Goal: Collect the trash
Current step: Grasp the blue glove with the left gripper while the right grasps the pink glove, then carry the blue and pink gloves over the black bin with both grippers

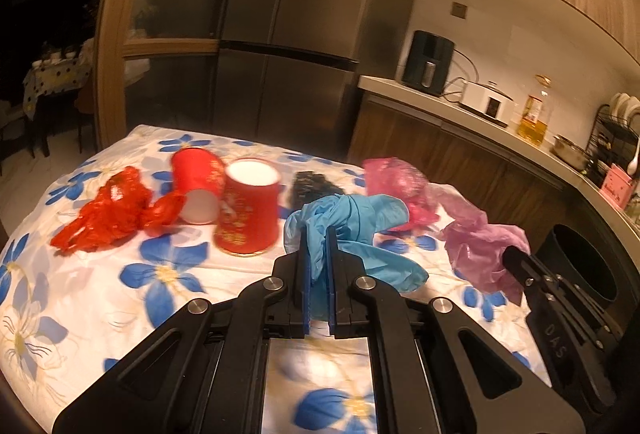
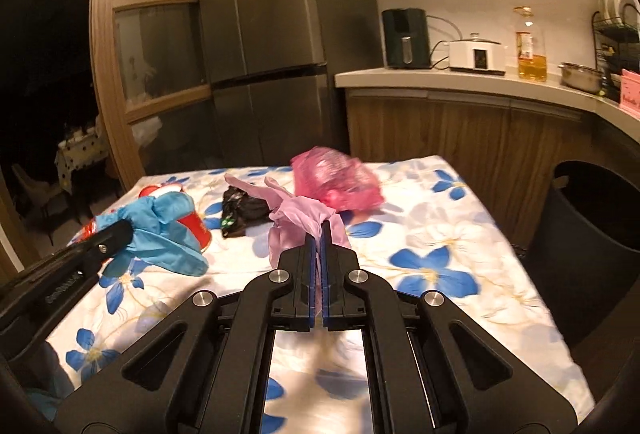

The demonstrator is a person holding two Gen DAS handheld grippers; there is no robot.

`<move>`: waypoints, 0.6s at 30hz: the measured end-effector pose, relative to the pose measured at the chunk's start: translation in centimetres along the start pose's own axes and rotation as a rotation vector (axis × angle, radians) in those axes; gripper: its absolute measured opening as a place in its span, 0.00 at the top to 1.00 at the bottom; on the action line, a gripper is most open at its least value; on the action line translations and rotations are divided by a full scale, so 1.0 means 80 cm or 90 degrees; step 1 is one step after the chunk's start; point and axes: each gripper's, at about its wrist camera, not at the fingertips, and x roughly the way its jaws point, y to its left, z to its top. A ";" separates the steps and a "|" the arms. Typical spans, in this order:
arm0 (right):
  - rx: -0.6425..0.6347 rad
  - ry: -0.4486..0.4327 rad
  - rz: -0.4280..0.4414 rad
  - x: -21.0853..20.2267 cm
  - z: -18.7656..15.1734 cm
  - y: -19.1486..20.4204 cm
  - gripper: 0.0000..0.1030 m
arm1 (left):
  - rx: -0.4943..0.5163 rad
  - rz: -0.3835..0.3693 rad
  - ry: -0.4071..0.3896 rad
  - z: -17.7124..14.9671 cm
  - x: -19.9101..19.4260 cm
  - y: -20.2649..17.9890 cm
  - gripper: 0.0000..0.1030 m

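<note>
**Both grippers holding gloves above the flowered table**

I am clamping my left gripper (image 1: 318, 234) on a crumpled blue glove (image 1: 352, 230), its fingers drawn in tight with the glove bunched between the pads and spilling out ahead of them, hanging above the flowered tablecloth (image 1: 100, 294). My right gripper (image 2: 319, 234) is pinching a pale pink glove (image 2: 296, 218) the same way, jaws nearly together with the thin material caught between them.

The left wrist view is showing me what the right mostly hides: an upright red paper cup (image 1: 248, 206), a second red cup (image 1: 198, 182) lying on its side just behind it, and a crumpled red plastic bag (image 1: 108, 210) touching that tipped cup. In the right wrist view only a sliver of red cup is peeking out behind the blue glove.

The right wrist view is giving me a better look at the black wrapper (image 2: 242, 210) lying near the middle of the table, the pink mesh bag (image 2: 336, 178) near the far edge, and the dark bin (image 2: 588, 254) standing on the floor just beside the table's right side. In the left view that bin is showing only partly, behind my right gripper.
</note>
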 end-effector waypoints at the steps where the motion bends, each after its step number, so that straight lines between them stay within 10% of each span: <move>1: 0.003 -0.005 -0.003 -0.006 0.001 -0.007 0.98 | 0.003 -0.004 0.001 0.000 0.000 -0.005 0.95; 18: 0.071 -0.088 -0.124 -0.086 0.027 -0.145 0.98 | 0.099 -0.131 -0.004 0.006 0.013 -0.176 0.95</move>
